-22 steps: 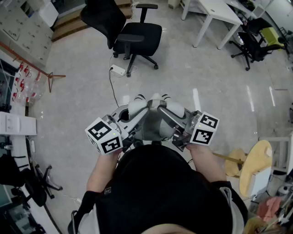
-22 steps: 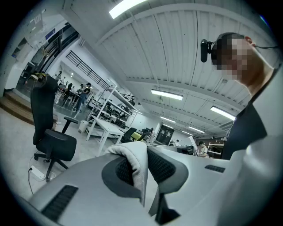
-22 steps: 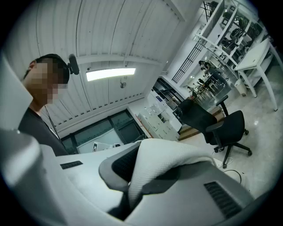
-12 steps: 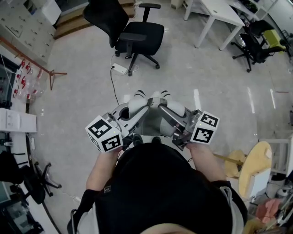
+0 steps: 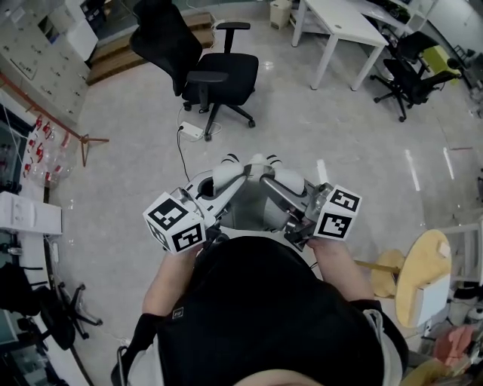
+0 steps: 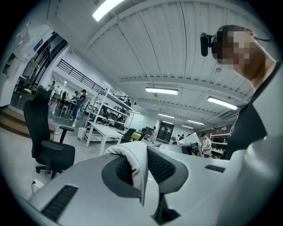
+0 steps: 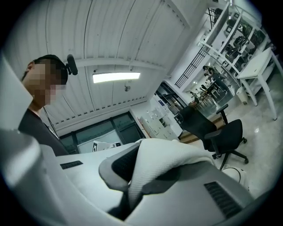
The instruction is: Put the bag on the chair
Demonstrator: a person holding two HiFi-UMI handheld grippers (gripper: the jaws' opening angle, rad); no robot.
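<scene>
Left gripper (image 5: 229, 173) clamped on white bag (image 6: 138, 163), right gripper (image 5: 278, 177) clamped likewise, frame centre, black office chair (image 5: 219, 74) upper left, apart.

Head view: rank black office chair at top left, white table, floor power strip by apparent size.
1. black office chair, largest.
2. white table, cut off by the frame's top edge, so this gap is unsure.
3. power strip, clearly smallest.
</scene>
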